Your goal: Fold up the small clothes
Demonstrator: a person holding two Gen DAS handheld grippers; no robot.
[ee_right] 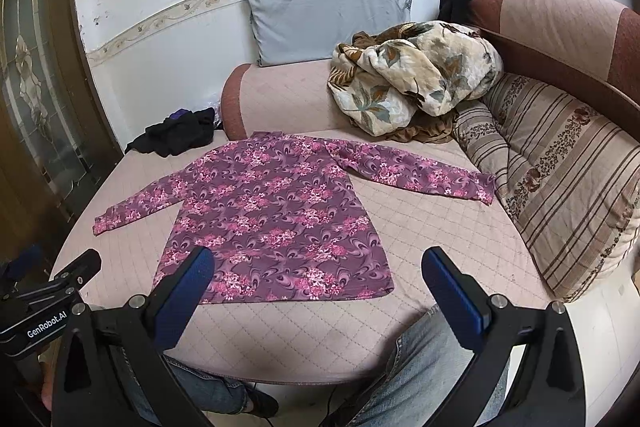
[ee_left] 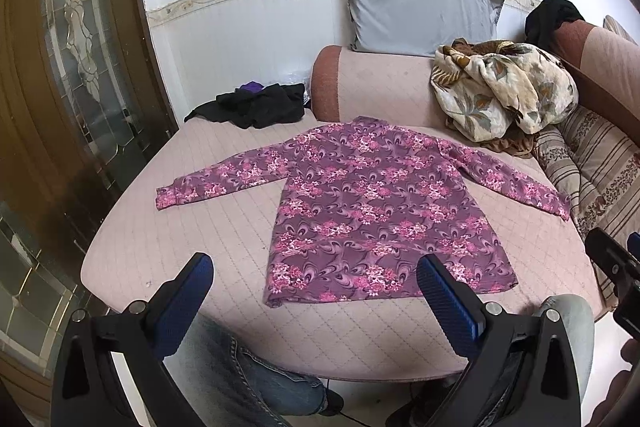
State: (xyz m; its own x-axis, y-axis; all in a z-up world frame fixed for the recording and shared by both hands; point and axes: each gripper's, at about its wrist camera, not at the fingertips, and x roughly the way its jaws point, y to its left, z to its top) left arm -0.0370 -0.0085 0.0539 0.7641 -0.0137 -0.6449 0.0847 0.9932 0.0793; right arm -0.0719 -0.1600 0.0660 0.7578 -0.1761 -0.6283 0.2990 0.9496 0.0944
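Observation:
A purple long-sleeved top with pink flowers (ee_left: 372,203) (ee_right: 276,219) lies flat on the pink quilted bed (ee_left: 180,227) (ee_right: 432,227), both sleeves spread out, hem nearest me. My left gripper (ee_left: 314,267) hovers open above the hem, nothing between its blue pads. In the right wrist view my right gripper (ee_right: 318,263) is also open and empty, held above the hem's right half. The left gripper's body (ee_right: 52,291) shows at that view's left edge; the right gripper's body (ee_left: 612,259) shows at the left wrist view's right edge.
A black and purple clothes heap (ee_left: 260,103) (ee_right: 180,135) lies at the far left of the bed. A floral blanket (ee_left: 504,87) (ee_right: 412,75), a grey pillow (ee_left: 416,11) and striped cushions (ee_right: 560,179) crowd the back and right. A person's jeans-clad knees (ee_right: 420,367) touch the near edge. A glazed door (ee_left: 80,67) stands left.

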